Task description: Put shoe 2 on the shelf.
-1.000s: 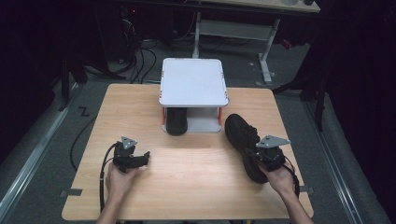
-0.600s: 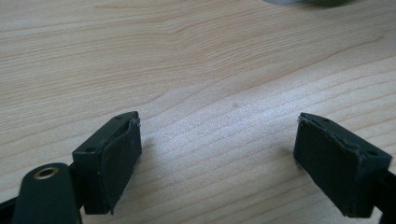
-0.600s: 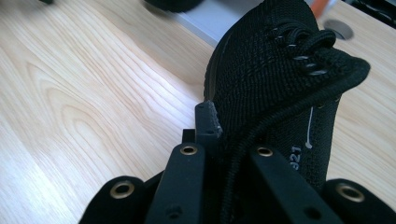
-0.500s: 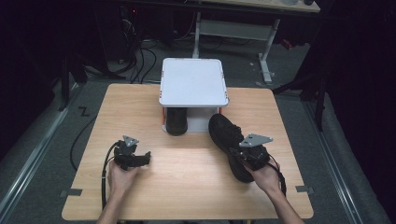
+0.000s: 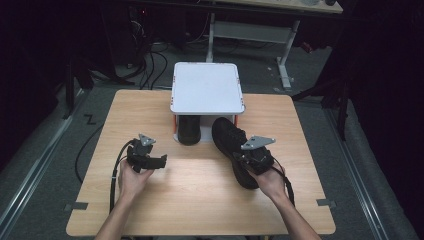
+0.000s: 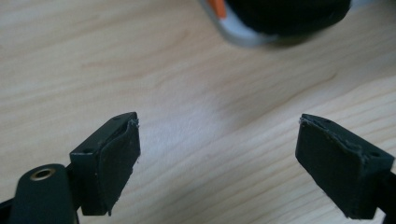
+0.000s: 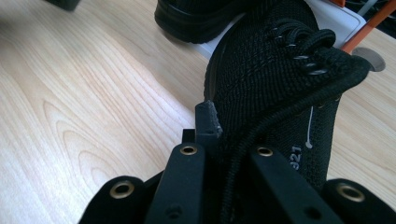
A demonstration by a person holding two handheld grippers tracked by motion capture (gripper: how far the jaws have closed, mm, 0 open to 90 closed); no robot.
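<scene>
The right tongs point(image 5: 250, 159) were clamped on a black shoe point(image 5: 231, 145) right of centre on the bench point(image 5: 200, 200); the left tongs point(image 5: 156, 162), just opened, stood apart, empty, centre-left.

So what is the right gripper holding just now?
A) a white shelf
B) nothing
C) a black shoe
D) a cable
C: the right gripper has its jaws shut on the collar of the black shoe, which lies on the wooden table.

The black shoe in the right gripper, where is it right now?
In the high view the black shoe lies right of centre on the table, toe near the white rack, gripped by the right gripper.
</scene>
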